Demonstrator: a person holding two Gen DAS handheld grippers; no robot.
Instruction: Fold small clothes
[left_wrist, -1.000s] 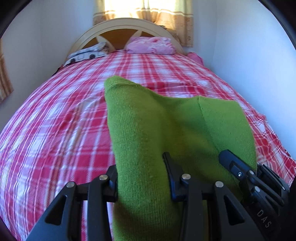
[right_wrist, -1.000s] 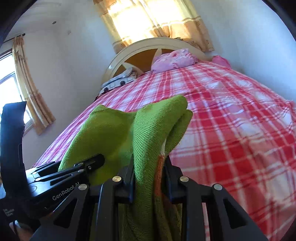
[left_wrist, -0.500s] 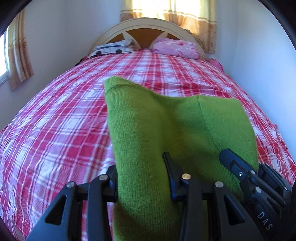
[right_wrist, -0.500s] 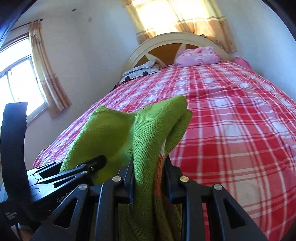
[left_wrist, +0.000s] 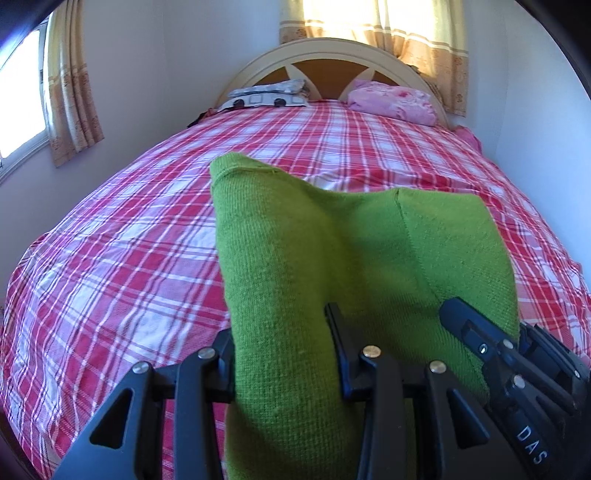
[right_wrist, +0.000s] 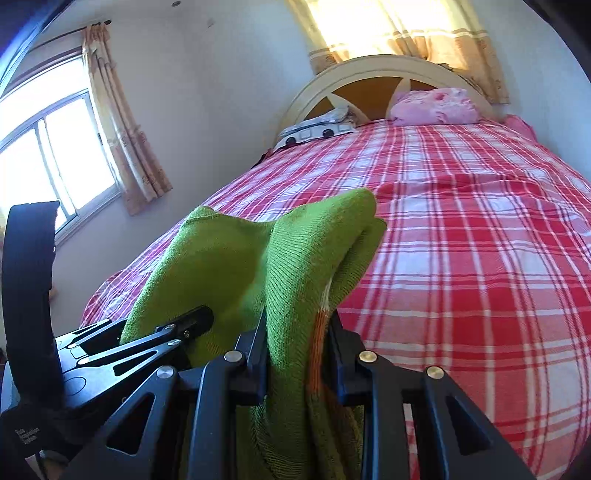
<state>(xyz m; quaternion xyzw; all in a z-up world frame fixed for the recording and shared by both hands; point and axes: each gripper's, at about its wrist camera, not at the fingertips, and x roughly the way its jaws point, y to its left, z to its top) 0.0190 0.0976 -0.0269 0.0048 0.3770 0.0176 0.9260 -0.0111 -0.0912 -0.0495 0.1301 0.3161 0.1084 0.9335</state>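
Observation:
A green knitted garment (left_wrist: 332, 266) hangs between both grippers above the bed. My left gripper (left_wrist: 284, 354) is shut on its left part, the cloth bulging up over the fingers. My right gripper (right_wrist: 299, 339) is shut on a bunched fold of the same garment (right_wrist: 306, 258), where an orange stripe shows. In the left wrist view the right gripper (left_wrist: 495, 350) sits close at the lower right, against the cloth. In the right wrist view the left gripper (right_wrist: 177, 328) sits close at the lower left. The fingertips of both are hidden by the cloth.
The bed (left_wrist: 129, 258) with a red and white plaid sheet (right_wrist: 480, 258) stretches ahead to a cream headboard (left_wrist: 332, 55). A pink pillow (left_wrist: 391, 101) and a grey and white pillow (left_wrist: 266, 96) lie at its head. A wall runs along the right, a window (right_wrist: 48, 162) on the left.
Both grippers have swung with the garment so the view turned left and tilted up; the left window and curtain came into sight. The grip on the garment looks unchanged.

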